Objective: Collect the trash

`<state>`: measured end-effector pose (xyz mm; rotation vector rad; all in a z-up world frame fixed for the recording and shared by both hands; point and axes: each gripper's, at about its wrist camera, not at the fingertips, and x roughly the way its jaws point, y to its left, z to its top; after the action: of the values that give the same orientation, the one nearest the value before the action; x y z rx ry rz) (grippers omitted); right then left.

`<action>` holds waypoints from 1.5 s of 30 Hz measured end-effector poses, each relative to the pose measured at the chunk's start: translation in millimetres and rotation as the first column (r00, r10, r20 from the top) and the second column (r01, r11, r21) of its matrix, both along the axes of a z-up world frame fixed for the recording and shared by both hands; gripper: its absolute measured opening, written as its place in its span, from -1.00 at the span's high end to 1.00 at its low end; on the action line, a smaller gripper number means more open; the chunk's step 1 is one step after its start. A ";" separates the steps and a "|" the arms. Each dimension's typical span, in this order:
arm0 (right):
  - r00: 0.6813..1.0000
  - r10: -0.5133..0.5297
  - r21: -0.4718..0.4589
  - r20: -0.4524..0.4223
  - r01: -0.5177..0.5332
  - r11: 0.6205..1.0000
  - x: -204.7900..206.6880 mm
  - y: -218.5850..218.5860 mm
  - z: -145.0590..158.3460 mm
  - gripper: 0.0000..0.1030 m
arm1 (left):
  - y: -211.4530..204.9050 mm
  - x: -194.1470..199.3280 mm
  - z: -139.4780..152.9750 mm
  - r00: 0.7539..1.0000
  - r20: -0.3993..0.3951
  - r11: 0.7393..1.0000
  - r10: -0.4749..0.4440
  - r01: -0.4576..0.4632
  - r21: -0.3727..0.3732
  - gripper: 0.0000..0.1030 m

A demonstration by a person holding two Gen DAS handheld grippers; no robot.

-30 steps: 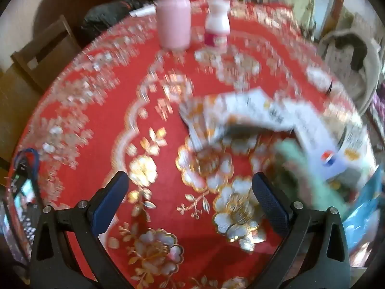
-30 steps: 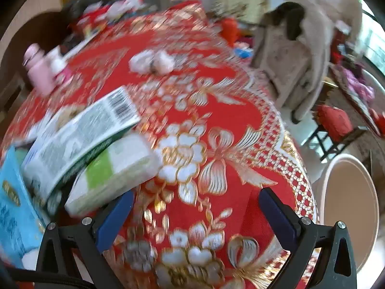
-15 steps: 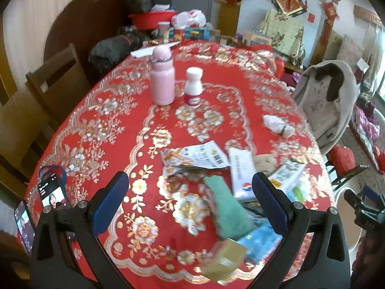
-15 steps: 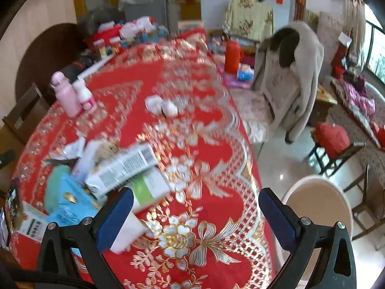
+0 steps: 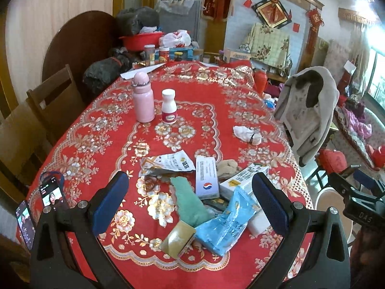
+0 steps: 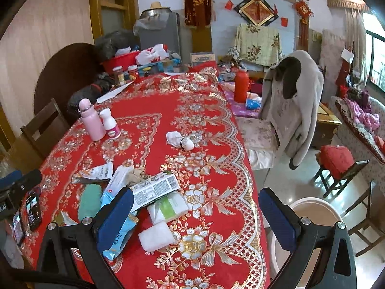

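A heap of trash lies at the near end of the red tablecloth (image 5: 108, 125): a blue packet (image 5: 226, 224), a teal cloth (image 5: 190, 202), a gold box (image 5: 178, 238), a white box (image 5: 206, 180), a torn white wrapper (image 5: 166, 163) and a carton (image 5: 243, 178). My left gripper (image 5: 190, 185) hangs open above and in front of the heap, holding nothing. My right gripper (image 6: 196, 200) is open over the table's right edge, near the carton (image 6: 154, 189), a green-white packet (image 6: 170, 207) and a white block (image 6: 156, 237). A crumpled tissue (image 6: 180, 139) lies farther back.
A beige bin (image 6: 310, 219) stands on the floor right of the table. A pink bottle (image 5: 143, 101) and a white bottle (image 5: 169, 107) stand mid-table. Two phones (image 5: 51, 196) lie at the left edge. A coat-draped chair (image 6: 293, 106) is on the right, wooden chairs (image 5: 53, 96) on the left.
Both grippers have pulled back and up from close over the cloth, so the whole table and the room now show. Both stay open.
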<state>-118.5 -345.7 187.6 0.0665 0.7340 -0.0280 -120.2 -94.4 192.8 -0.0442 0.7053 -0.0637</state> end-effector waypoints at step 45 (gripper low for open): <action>0.999 0.019 -0.015 0.048 -0.018 1.000 -14.0 8.7 12.9 -1.00 | -0.6 -16.3 3.5 0.999 0.024 0.999 0.022 -0.021 -0.034 -0.98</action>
<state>-132.5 -337.0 200.5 0.0469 0.6860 -0.0142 -136.5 -95.1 196.3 -0.0832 0.6788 -0.0558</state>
